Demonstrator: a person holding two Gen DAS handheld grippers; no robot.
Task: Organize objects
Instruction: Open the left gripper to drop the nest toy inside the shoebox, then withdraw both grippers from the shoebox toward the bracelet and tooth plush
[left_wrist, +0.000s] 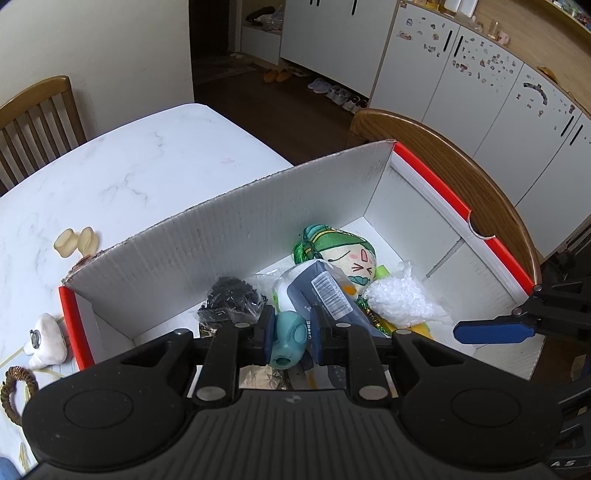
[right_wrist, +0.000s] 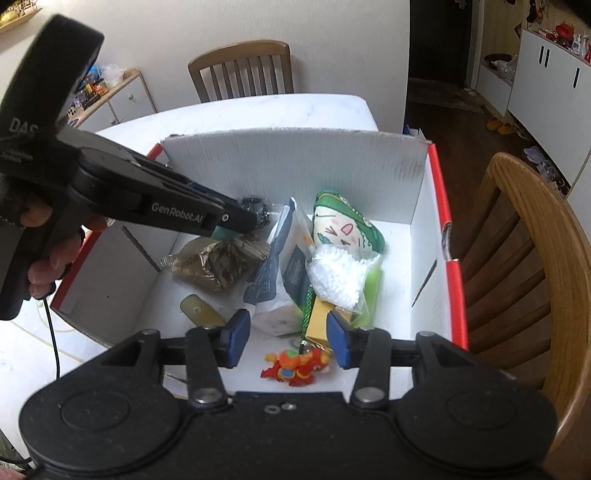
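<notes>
The marble surface (left_wrist: 140, 173) carries a white box (left_wrist: 229, 229) with red edges. Inside lie a green-haired plush (left_wrist: 343, 254), a white bag (left_wrist: 399, 299), a dark blue pouch (left_wrist: 325, 295) and a black packet (left_wrist: 231, 299). The left tongs (left_wrist: 291, 338) hang over the box's near left part, clamped on a teal toy (left_wrist: 290, 343). The right tongs (right_wrist: 288, 338) stand wide, holding nothing, above a red-orange toy (right_wrist: 295, 367) on the box floor.

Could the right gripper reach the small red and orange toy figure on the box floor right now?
Probably yes: the right gripper is open just above the red and orange toy figure, which lies uncovered on the white box's floor, nothing between them.
</notes>
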